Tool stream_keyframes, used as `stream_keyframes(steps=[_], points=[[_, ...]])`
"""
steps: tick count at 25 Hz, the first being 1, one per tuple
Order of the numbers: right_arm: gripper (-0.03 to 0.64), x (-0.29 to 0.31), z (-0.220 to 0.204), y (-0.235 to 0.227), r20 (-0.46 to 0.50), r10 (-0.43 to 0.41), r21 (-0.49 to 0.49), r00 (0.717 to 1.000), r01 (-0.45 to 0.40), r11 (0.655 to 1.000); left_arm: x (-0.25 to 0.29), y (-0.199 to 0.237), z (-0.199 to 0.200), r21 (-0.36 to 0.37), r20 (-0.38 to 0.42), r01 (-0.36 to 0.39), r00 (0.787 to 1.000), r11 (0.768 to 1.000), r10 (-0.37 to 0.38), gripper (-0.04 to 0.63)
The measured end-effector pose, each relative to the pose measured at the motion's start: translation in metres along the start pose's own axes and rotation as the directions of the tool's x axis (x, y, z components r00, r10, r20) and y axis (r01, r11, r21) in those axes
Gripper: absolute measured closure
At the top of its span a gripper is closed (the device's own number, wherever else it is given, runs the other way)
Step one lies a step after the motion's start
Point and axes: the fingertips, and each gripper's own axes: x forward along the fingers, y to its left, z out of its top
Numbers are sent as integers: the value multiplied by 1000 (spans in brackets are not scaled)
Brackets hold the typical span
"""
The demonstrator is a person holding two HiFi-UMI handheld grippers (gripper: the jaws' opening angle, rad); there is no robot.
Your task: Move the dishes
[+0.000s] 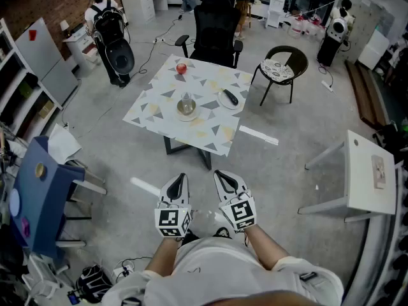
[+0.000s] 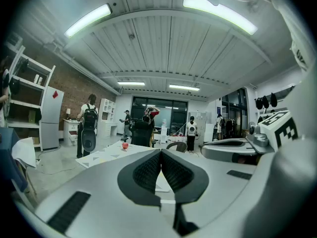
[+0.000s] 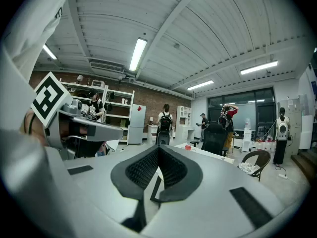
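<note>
A table [image 1: 153,116] with a triangle-patterned top stands well ahead of me on the grey floor. On it sit a shallow bowl [image 1: 186,108] with a small clear glass in it, a white plate [image 1: 223,101] carrying a black object [image 1: 231,97], and a red apple [image 1: 182,68] near the far edge. My left gripper [image 1: 182,177] and right gripper [image 1: 220,174] hang side by side close to my body, far short of the table. Both are shut with nothing between the pads. The left gripper [image 2: 161,152] and the right gripper [image 3: 158,148] point roughly level toward the table.
A black office chair [image 1: 217,24] stands behind the table and a round dark chair [image 1: 284,65] at its right. A white side table [image 1: 370,177] is at my right, a blue chair [image 1: 38,196] at my left. A person with a backpack [image 1: 105,11] stands at the back left.
</note>
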Motion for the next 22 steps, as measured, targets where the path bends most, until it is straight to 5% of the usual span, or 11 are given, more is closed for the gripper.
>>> stream_keyframes(steps=[22], points=[[593, 36, -42, 82, -116, -107, 29, 988, 111, 993, -44, 109, -46, -6, -87, 137, 987, 991, -137, 575]])
